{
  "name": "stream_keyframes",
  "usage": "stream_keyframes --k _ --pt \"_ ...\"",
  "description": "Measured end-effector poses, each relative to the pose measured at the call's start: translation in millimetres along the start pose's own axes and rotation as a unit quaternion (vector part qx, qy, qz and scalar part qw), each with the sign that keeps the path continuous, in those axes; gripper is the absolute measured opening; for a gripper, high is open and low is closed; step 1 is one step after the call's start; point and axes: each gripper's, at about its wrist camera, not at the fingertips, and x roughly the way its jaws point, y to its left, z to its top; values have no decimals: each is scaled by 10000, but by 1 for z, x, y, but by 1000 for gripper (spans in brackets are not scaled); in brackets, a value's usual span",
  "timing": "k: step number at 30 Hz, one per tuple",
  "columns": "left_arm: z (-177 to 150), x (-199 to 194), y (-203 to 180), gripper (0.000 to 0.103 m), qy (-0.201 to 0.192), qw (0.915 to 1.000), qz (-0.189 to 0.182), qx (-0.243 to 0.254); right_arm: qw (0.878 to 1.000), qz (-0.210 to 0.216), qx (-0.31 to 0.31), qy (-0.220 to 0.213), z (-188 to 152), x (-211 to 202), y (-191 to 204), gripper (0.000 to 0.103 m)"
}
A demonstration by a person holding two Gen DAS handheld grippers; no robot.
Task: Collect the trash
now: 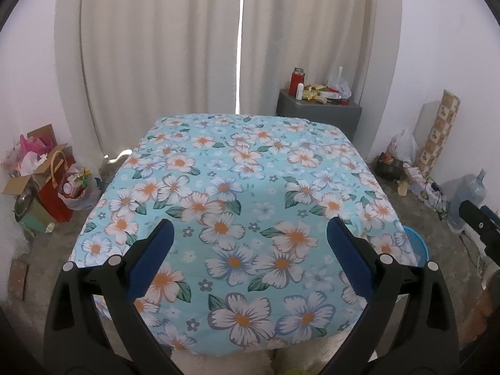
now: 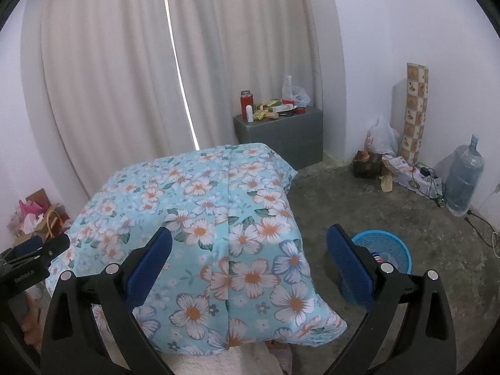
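Right wrist: right gripper agape; basket beside cloth edge

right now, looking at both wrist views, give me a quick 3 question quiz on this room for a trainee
1. True or false: both the left gripper and the right gripper hold trash.
2. Multiple choice: the blue basket stands A) on the flowered cloth, B) on the floor beside the cloth-covered table, C) on the grey cabinet.
3. Fill in: the red bottle stands on the grey ____.

Key: 1 false, both are open and hold nothing; 2 B; 3 cabinet.
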Motion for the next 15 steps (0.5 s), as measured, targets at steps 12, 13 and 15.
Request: stream_keyframes --k 12,13,15 --pt "-3 3 -7 94 200 9997 45 106 10000 -16 -12 -14 1 -1 -1 96" --pt "-2 4 -7 94 211 9997 50 113 10000 -25 -17 -28 0 -2 -1 96" --pt "-4 5 -8 94 241 9996 69 124 10000 -43 -48 -62 0 -4 -1 96"
